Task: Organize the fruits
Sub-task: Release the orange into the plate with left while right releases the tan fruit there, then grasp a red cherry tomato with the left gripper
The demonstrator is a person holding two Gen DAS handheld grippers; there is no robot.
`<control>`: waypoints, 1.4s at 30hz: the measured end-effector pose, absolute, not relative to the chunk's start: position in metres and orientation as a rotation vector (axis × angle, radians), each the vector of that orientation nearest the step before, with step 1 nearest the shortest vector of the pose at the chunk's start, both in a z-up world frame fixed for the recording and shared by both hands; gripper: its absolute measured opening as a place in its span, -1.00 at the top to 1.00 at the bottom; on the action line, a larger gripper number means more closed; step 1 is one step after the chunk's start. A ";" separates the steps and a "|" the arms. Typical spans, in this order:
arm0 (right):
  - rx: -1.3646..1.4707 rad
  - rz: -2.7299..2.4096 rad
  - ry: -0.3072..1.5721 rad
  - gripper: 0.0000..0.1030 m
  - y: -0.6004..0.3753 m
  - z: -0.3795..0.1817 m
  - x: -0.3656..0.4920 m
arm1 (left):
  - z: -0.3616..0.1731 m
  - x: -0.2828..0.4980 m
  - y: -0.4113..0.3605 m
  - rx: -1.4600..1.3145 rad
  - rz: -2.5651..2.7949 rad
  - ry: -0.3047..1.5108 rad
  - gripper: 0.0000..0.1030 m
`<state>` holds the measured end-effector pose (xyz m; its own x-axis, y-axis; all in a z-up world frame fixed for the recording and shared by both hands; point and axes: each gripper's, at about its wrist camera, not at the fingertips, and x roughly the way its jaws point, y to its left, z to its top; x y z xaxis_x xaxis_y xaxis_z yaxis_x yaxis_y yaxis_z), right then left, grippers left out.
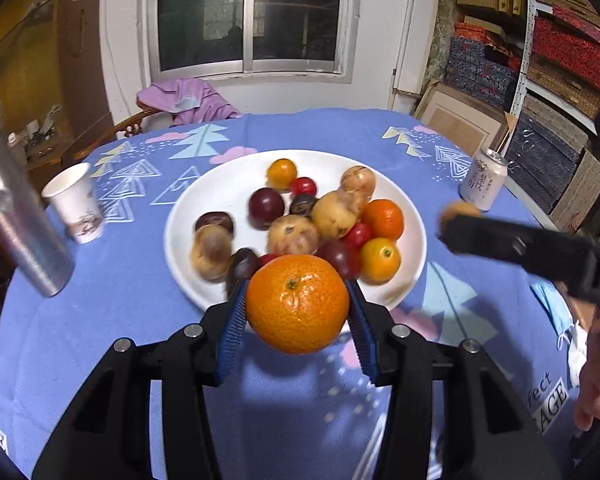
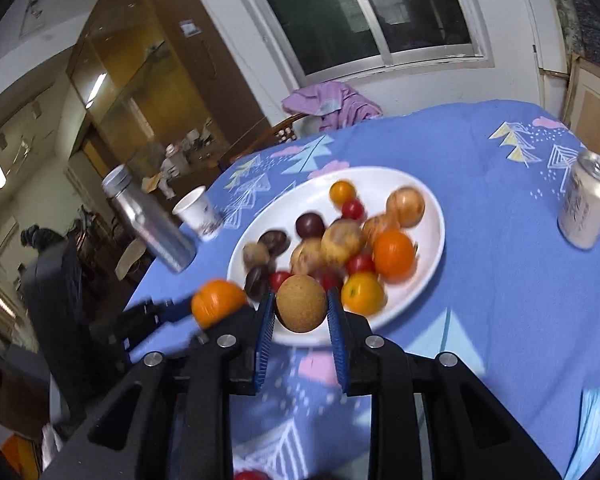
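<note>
A white plate (image 1: pixel 188 208) on the blue tablecloth holds several fruits: oranges, brown round fruits, dark plums and small red tomatoes. My left gripper (image 1: pixel 298 304) is shut on a large orange (image 1: pixel 297 304), held above the plate's near rim. It also shows in the right wrist view (image 2: pixel 216 304) at the left. My right gripper (image 2: pixel 300 308) is shut on a small brown round fruit (image 2: pixel 301 303), above the plate's near edge (image 2: pixel 432 248). In the left wrist view that fruit (image 1: pixel 458 213) shows blurred at the right, off the plate.
A paper cup (image 1: pixel 76 204) and a metal bottle (image 1: pixel 16 216) stand left of the plate. A drink can (image 1: pixel 485 180) stands at the right. A face mask (image 1: pixel 568 328) lies near the table's right edge. A chair with purple cloth (image 1: pixel 188 102) is behind the table.
</note>
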<state>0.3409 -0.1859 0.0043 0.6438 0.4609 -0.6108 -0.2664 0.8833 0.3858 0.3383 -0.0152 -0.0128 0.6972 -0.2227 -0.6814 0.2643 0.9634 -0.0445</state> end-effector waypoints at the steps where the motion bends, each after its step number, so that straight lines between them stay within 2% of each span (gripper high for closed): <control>1: 0.270 0.408 0.772 0.48 -0.185 0.003 0.350 | -0.017 0.344 -0.022 0.068 -0.276 0.757 0.09; 6: 0.216 0.353 0.829 0.48 -0.167 -0.024 0.392 | -0.040 0.362 -0.030 0.094 -0.282 0.797 0.07; 7: 0.195 0.346 0.838 0.40 -0.164 -0.028 0.396 | -0.041 0.364 -0.028 0.091 -0.284 0.801 0.06; 8: 0.176 0.331 0.832 0.29 -0.163 -0.031 0.398 | -0.041 0.365 -0.027 0.087 -0.281 0.797 0.00; 9: 0.169 0.315 0.814 -0.05 -0.164 -0.031 0.397 | -0.040 0.366 -0.025 0.083 -0.284 0.790 -0.22; 10: 0.172 0.309 0.796 -0.28 -0.165 -0.030 0.395 | -0.039 0.365 -0.024 0.079 -0.286 0.780 -0.32; 12: 0.203 0.314 0.738 -0.40 -0.172 -0.020 0.387 | -0.034 0.361 -0.020 0.078 -0.270 0.745 -0.57; 14: 0.262 0.338 0.682 -0.55 -0.183 -0.005 0.375 | -0.028 0.355 -0.015 0.080 -0.257 0.719 -0.66; 16: 0.341 0.380 0.612 -0.93 -0.197 0.010 0.356 | -0.024 0.348 -0.007 0.068 -0.249 0.705 -0.80; 19: 0.411 0.473 0.457 -0.93 -0.217 0.024 0.314 | -0.022 0.330 0.010 0.048 -0.227 0.702 -0.85; 21: 0.374 0.528 0.432 -0.93 -0.221 0.020 0.290 | -0.026 0.314 0.021 0.016 -0.229 0.730 -0.86; 26: 0.206 0.393 0.549 -0.93 -0.223 -0.017 0.238 | -0.036 0.253 0.030 -0.007 -0.285 0.733 -0.86; 29: 0.328 0.443 0.527 -0.93 -0.241 -0.026 0.210 | -0.039 0.219 0.020 0.036 -0.331 0.702 -0.87; 37: 0.470 0.394 0.669 -0.93 -0.251 -0.059 0.205 | -0.049 0.192 -0.027 0.284 -0.370 0.665 -0.87; 42: 0.503 0.406 0.683 -0.93 -0.252 -0.063 0.205 | -0.060 0.205 -0.025 0.278 -0.369 0.754 -0.87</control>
